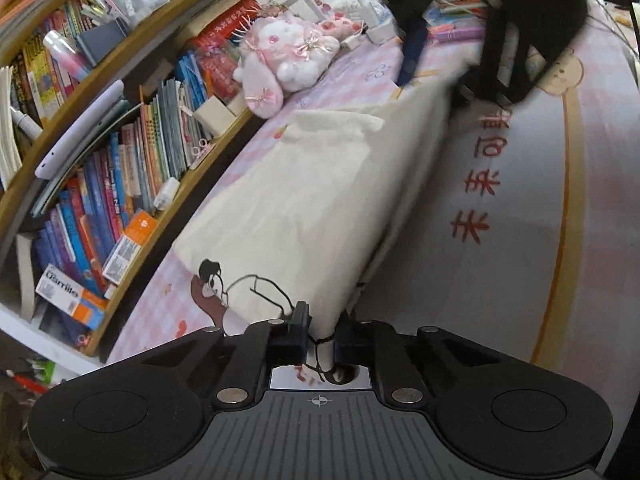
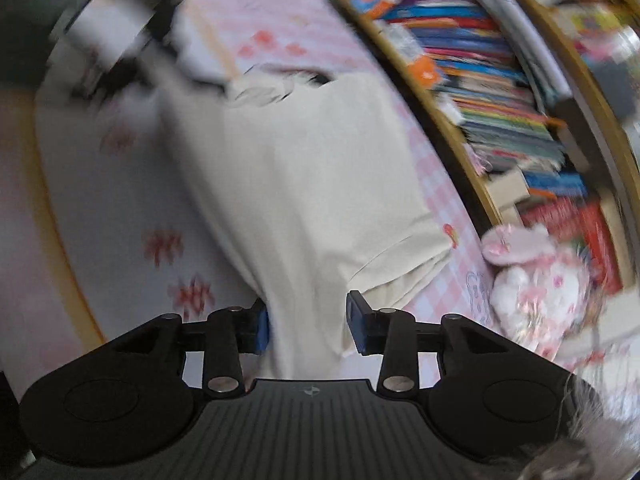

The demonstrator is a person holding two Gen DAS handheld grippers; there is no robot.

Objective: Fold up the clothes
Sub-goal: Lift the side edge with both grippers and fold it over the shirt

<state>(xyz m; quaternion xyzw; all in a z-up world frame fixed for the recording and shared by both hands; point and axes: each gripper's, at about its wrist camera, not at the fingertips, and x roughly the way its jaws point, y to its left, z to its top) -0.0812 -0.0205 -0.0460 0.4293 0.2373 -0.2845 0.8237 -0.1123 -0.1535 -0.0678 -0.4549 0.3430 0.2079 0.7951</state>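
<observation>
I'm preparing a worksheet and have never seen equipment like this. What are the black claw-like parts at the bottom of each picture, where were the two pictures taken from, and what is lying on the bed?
Each picture comes from a camera on a hand-held gripper, looking along its two fingers. A person holds one in each hand. The left gripper is pinched shut on the edge of a cream T-shirt lying partly folded on a pink checked bedsheet. The right gripper has the shirt's other end between its open fingers, though that blurred picture doesn't show a firm grip. A pink plush rabbit lies beside a bookshelf.
</observation>
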